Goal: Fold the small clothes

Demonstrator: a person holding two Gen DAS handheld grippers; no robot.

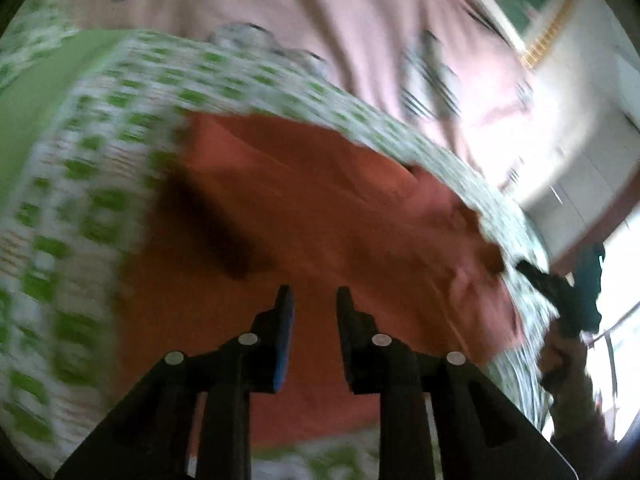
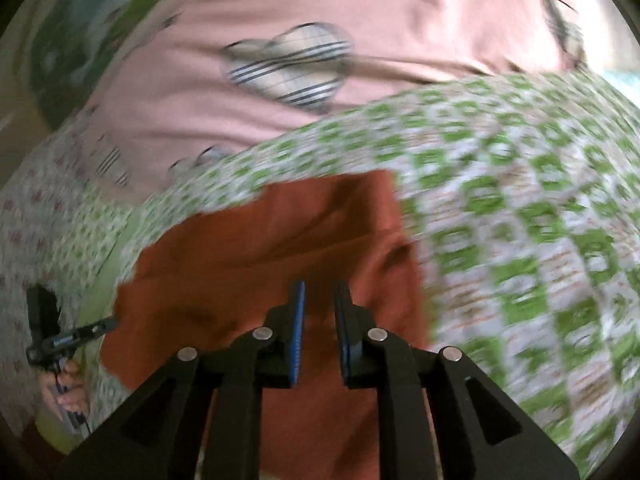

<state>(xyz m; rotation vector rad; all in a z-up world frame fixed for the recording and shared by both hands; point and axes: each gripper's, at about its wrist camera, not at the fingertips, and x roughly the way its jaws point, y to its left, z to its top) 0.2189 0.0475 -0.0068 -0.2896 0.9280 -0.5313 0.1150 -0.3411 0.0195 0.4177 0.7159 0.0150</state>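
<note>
Orange garment [image 1: 320, 216] spread flat, unfolded — folding not started. Left gripper [image 1: 314, 300], right gripper [image 2: 320, 292] at 6 o'clock: jaws parted, empty.

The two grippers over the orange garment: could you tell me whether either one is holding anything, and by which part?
Nothing is held. The left gripper and right gripper both hover with jaws apart above the orange garment, no cloth between them.

Your right gripper [image 2: 319, 320]: blue-padded fingers parted by a narrow gap, nothing between them, above a rust-orange cloth garment [image 2: 264, 248]. Beneath it: green-and-white patterned bedsheet [image 2: 520, 208]. Beyond: pink fabric with plaid heart patches [image 2: 288, 64]. Far left: your other black gripper [image 2: 52, 332]. Picture motion-blurred.
</note>
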